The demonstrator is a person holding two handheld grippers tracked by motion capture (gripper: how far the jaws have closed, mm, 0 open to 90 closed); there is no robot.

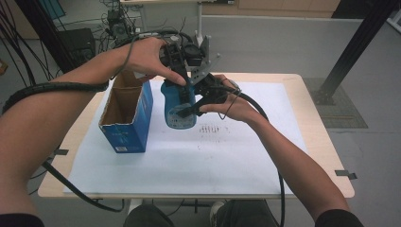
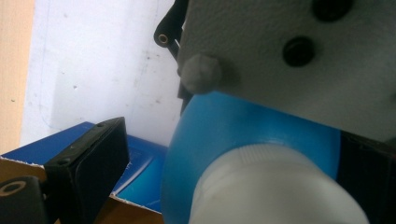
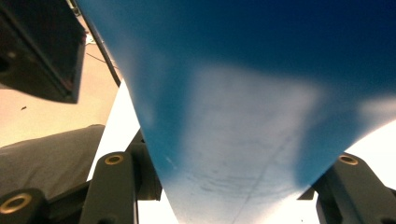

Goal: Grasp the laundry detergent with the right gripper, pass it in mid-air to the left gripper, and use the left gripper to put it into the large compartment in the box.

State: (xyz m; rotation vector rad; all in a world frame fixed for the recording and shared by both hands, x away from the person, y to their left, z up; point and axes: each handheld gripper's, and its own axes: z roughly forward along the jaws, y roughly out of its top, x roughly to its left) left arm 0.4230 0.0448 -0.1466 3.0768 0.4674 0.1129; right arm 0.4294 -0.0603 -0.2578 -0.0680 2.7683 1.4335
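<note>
The table [image 1: 321, 156] edge nearest the person is bare wood, and one white sheet [image 1: 236, 161] covers most of the top. Two forearms come in from below and meet over the middle of the sheet.

One blue bottle [image 1: 178, 106] is held there in the air, above the sheet and just to the right of the box. The right hand [image 1: 239, 106] brings the right gripper [image 1: 198, 106] in from the bottom's side. In the right gripper view the bottle's blue body [image 3: 261, 93] sits between the two black jaws, which stand wide on either side of it. Whether they press it I cannot tell.

The left hand [image 1: 149, 59] holds the left gripper [image 1: 182, 82] down over the bottle's top. In the left gripper view the one white cap [image 2: 275, 186] and the blue shoulder [image 2: 219, 126] lie between the jaws. The left jaw stands apart from the bottle with a gap showing; the right jaw is at the frame's edge, close against the blue. The jaws are parted, with no grip visible.

One open blue box [image 1: 126, 111] stands upright on the sheet at the left, its brown inside showing, near the bottle but apart from it.

Beyond the table lie a grey floor [image 1: 283, 47] and a tangle of cables [image 1: 113, 23].
</note>
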